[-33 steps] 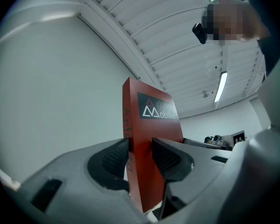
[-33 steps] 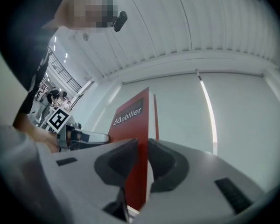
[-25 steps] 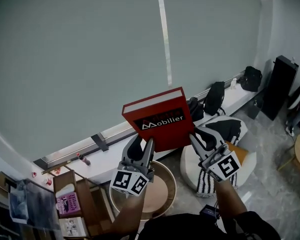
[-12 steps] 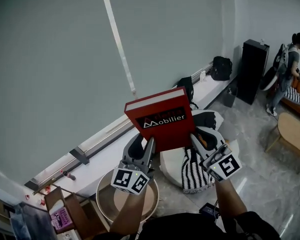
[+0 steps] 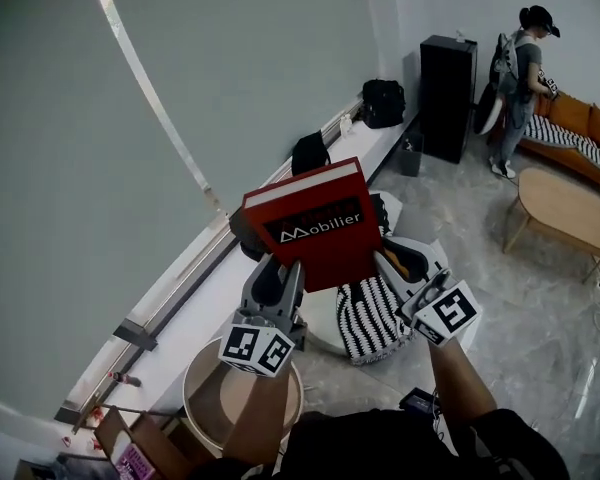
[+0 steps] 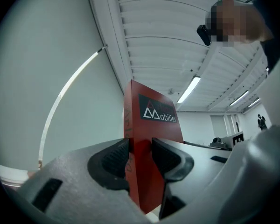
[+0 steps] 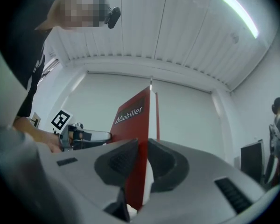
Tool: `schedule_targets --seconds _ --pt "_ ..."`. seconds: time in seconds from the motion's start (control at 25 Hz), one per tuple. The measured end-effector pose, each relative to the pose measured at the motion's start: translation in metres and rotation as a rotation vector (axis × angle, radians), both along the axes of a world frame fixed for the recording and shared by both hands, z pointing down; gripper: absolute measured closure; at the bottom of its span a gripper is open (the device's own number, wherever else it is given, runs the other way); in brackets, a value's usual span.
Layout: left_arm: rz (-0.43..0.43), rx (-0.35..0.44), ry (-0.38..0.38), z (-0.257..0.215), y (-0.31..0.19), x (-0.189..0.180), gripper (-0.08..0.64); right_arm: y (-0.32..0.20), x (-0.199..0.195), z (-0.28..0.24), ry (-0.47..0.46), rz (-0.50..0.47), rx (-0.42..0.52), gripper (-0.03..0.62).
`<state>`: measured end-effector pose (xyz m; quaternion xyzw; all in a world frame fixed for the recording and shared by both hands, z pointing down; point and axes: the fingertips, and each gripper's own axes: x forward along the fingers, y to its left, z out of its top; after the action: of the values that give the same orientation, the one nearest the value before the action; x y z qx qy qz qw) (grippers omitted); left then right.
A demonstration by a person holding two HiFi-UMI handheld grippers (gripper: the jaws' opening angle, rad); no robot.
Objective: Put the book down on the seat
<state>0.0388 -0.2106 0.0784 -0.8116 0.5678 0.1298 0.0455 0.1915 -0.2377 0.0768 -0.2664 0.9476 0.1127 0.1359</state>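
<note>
- Red book [image 5: 315,223] is held upright at the middle of the frame, with its lower corners clamped by the left gripper [image 5: 280,280] and the right gripper [image 5: 398,264].
- The seat [image 5: 322,320], with its striped cushion [image 5: 365,318], is seen just below the book.
- The book is best lowered level, laid flat on the cushion, and only then released by both grippers together.

Looking along my left gripper [image 6: 140,149], I see its dark ribbed fingers [image 6: 113,158] pressed against both sides of the red book [image 6: 154,130]. The book stands upright with "Mobilier" in white on its cover. Behind it I see a pale wall [image 6: 46,69] and a ribbed ceiling [image 6: 158,27] with long strip lights [image 6: 189,88].
</note>
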Motion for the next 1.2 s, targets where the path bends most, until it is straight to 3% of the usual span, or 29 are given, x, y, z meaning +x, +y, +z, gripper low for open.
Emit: schedule_targets --seconds 0.36,0.8,1.2 --pt "0.149 -0.149 -0.019 0.067 -0.083 0.054 0.397 -0.057 0.056 0.082 -0.005 0.126 -0.227 0.518" --pt "0.284 -0.351 -0.002 0.179 -0.178 0.044 0.4 -0.137 0.045 0.183 0.018 0.257 -0.468 0.52" --pt "0.335 -0.505 0.022 0.28 -0.231 0.041 0.402 -0.178 0.041 0.279 0.038 0.299 -0.635 0.52"
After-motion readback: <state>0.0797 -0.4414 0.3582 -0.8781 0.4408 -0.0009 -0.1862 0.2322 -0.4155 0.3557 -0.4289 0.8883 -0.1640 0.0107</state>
